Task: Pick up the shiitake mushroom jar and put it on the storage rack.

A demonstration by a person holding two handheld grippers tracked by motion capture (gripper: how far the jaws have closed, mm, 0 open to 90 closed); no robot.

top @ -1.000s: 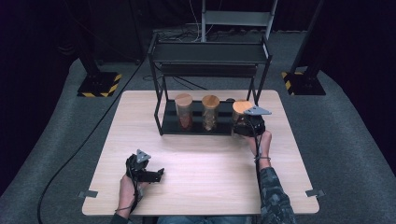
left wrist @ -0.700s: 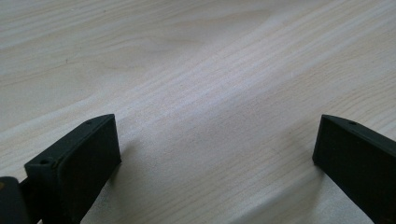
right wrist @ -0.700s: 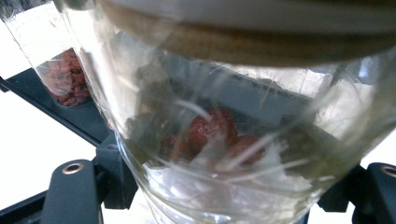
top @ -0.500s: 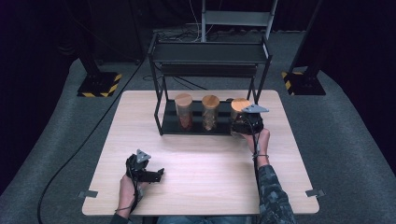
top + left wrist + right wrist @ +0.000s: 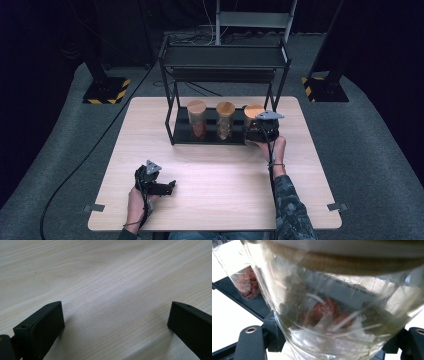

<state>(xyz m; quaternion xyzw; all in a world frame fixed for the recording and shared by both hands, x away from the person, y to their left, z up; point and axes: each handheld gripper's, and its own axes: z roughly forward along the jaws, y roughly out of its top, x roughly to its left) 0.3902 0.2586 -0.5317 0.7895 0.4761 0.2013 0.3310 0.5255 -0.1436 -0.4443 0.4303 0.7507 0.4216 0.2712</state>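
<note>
Three jars stand on the rack (image 5: 172,131); my right gripper (image 5: 260,131) fingers clasp the three-o'clock jar (image 5: 342,315). Left gripper (image 5: 167,187) fingers spread, over bare tabletop (image 5: 225,180).

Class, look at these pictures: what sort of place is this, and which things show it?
Probably a recording studio or lab: a lone wooden table on grey carpet, dark surroundings, hazard-striped stand bases, and trailing cables.
</note>
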